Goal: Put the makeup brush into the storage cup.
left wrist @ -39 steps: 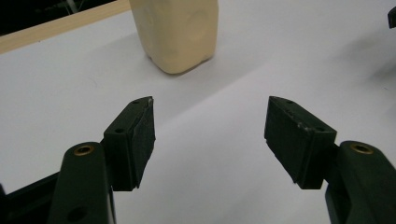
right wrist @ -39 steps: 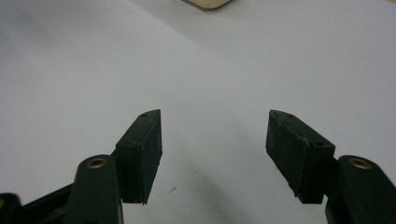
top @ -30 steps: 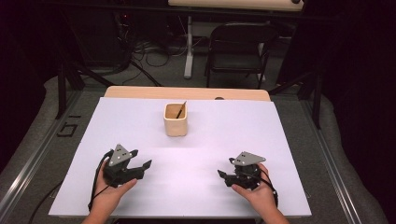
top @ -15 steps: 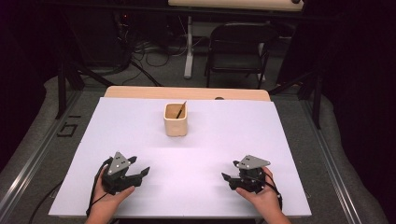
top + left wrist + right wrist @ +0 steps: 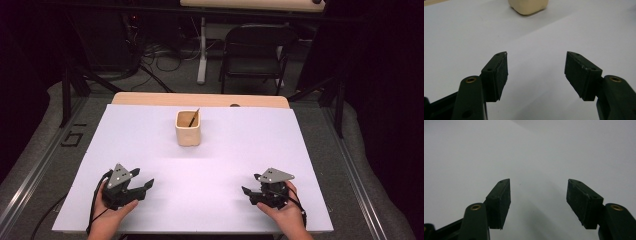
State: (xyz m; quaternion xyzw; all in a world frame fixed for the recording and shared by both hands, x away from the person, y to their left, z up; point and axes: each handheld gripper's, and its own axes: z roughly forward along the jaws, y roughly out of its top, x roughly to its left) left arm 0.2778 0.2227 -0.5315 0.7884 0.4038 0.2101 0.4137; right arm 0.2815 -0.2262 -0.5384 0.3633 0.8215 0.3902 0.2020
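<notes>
A cream square cup (image 5: 188, 131) stands at the far middle of the white table (image 5: 225, 160), with a thin dark stick (image 5: 193, 118) leaning inside it. My left gripper (image 5: 144, 189) rests low near the front left edge, held in a hand, jaws open and pointing right. My right gripper (image 5: 248, 184) sits near the front right edge, open, pointing left. In the left gripper view the left gripper (image 5: 536, 56) holds nothing, and the cup's base (image 5: 527, 6) shows far ahead. In the right gripper view the right gripper (image 5: 539, 182) stands open over bare table.
A wooden strip (image 5: 200, 99) runs along the table's far edge. Beyond it on the floor stand a black folding chair (image 5: 255, 50) and tangled cables (image 5: 165, 62). Metal rails (image 5: 30, 175) flank the table on both sides.
Both grippers have drawn back toward the table's near edge and slightly outward. Their jaws stay open. The cup has not moved.
</notes>
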